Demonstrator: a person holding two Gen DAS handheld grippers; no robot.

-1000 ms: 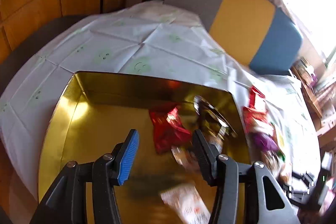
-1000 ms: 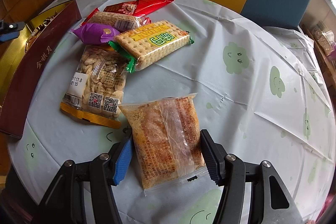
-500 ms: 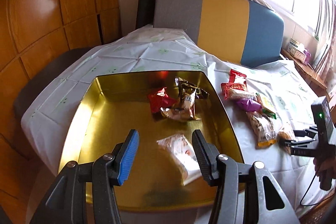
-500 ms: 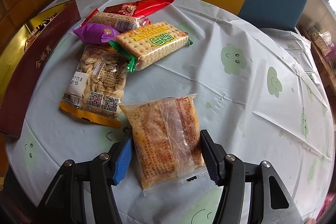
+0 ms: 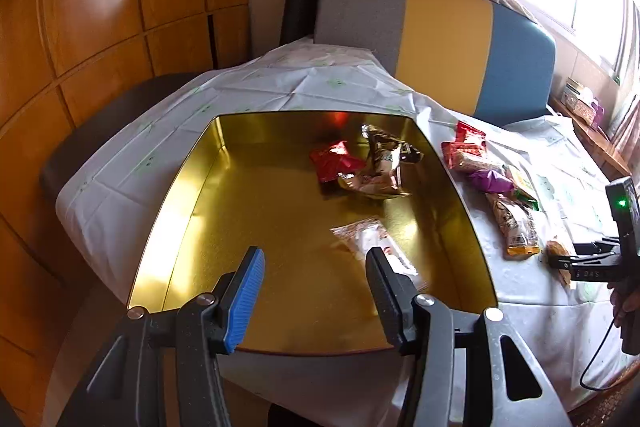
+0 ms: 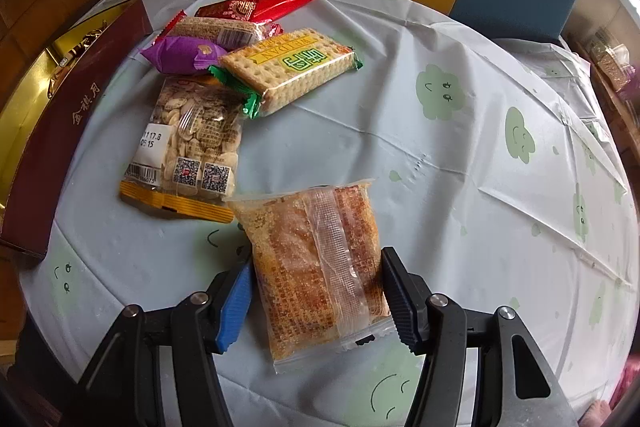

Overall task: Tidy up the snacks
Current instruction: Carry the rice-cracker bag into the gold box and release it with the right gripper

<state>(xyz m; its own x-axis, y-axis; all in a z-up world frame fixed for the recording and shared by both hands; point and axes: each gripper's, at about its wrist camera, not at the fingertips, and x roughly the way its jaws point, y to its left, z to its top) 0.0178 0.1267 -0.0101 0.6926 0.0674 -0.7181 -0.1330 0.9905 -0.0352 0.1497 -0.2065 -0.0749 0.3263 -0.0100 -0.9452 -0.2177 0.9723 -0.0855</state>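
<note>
Since the earlier frames the left gripper (image 5: 316,287) had drawn back from inside the gold tin (image 5: 176,187) toward its near edge, so that the whole tin came into view, and a pale packet (image 5: 368,239) that was blurred below the fingers then lay flat on the tin floor near the right wall. The left gripper was open with nothing between its fingers, and it hung above the near edge of the tin. A red packet (image 5: 334,165) and a gold crumpled packet (image 5: 384,167) lay together near the far right corner of the tin. The right gripper (image 6: 316,301) had not moved: it stood over the near part of the tablecloth (image 6: 440,167), and its two fingers were on both sides of an orange snack bag (image 6: 316,263), which lay flat on the cloth. I cannot tell if the pads pressed the bag or only stood just beside it. The other snacks lay on the cloth between this bag and the tin: a bag of seeds (image 6: 192,143) just beside the orange bag, then a cracker pack (image 6: 288,67), a purple packet (image 6: 180,53), a clear-wrapped bar (image 6: 218,31) and a red bar (image 6: 264,3) toward the far edge. The dark red outer wall (image 6: 68,115) of the tin ran along the left edge of the cloth.
</note>
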